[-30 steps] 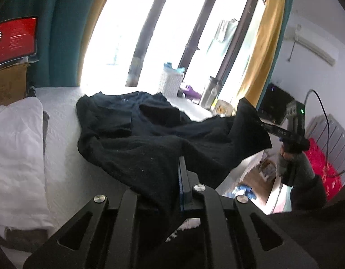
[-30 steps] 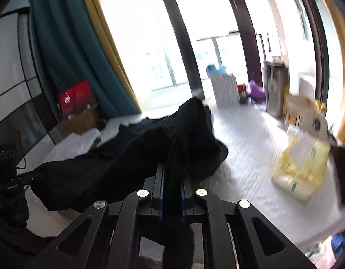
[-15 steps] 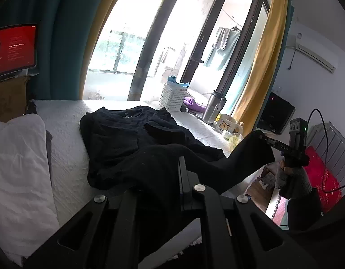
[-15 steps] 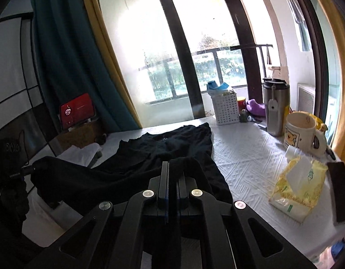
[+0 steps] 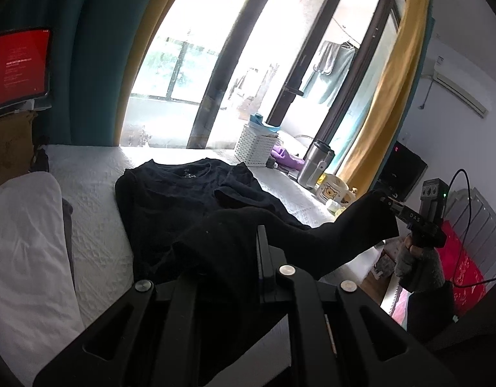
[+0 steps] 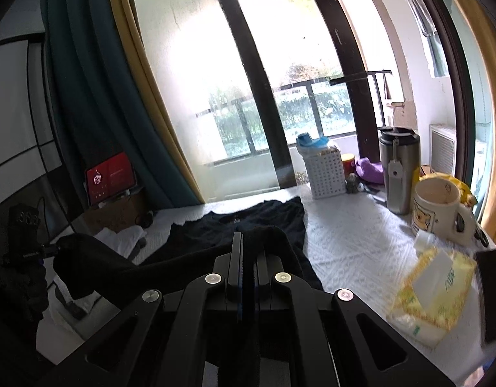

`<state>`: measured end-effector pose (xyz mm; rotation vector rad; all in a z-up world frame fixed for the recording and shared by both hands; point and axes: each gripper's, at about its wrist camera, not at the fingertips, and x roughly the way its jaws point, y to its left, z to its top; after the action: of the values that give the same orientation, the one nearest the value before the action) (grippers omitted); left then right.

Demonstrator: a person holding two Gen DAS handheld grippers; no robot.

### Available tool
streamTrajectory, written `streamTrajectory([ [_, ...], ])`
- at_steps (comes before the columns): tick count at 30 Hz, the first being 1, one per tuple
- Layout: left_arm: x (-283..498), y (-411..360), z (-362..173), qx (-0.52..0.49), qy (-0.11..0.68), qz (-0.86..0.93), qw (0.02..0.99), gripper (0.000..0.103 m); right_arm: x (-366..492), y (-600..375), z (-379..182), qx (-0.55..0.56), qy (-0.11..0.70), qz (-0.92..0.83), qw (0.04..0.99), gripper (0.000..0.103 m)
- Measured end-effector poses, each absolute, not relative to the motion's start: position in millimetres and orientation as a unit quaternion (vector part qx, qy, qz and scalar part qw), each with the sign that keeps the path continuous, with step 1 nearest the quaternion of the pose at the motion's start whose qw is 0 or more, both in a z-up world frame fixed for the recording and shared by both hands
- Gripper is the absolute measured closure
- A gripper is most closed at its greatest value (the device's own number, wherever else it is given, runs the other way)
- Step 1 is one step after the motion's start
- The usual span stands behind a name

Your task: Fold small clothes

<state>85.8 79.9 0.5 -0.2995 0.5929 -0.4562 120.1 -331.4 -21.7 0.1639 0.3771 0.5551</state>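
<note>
Left wrist view: the left gripper (image 5: pixel 260 258) and right gripper (image 5: pixel 385 200) each stay clenched on the hem of the black T-shirt (image 5: pixel 189 200), lifted above the white tabletop (image 5: pixel 93 174). Keeping both corners level and taut should flatten it. Since a moment ago, the bunched cloth has spread flatter.

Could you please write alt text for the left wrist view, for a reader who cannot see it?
A black shirt lies collar-away on a white bed cover, its near hem pinched by the left tool in the foreground and by the right tool, held in a gloved hand, at right. Behind stand a white basket, a steel tumbler and a mug before bright windows.
</note>
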Motion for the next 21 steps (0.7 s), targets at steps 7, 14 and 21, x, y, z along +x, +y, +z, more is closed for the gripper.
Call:
streamTrajectory([
  [7,122,93,-4,-0.160,0.314,-0.216,0.911,0.095,163,-324,-17,0.091,0.194,0.272,0.938,0.099],
  [14,170,111,-21,-0.179,0.343,-0.199,0.901,0.094,220,-312,-22,0.094,0.225,0.272,0.931,0.099],
  [21,222,129,-47,-0.190,0.380,-0.184,0.886,0.094,293,-293,-39,0.103,0.264,0.266,0.922,0.099],
])
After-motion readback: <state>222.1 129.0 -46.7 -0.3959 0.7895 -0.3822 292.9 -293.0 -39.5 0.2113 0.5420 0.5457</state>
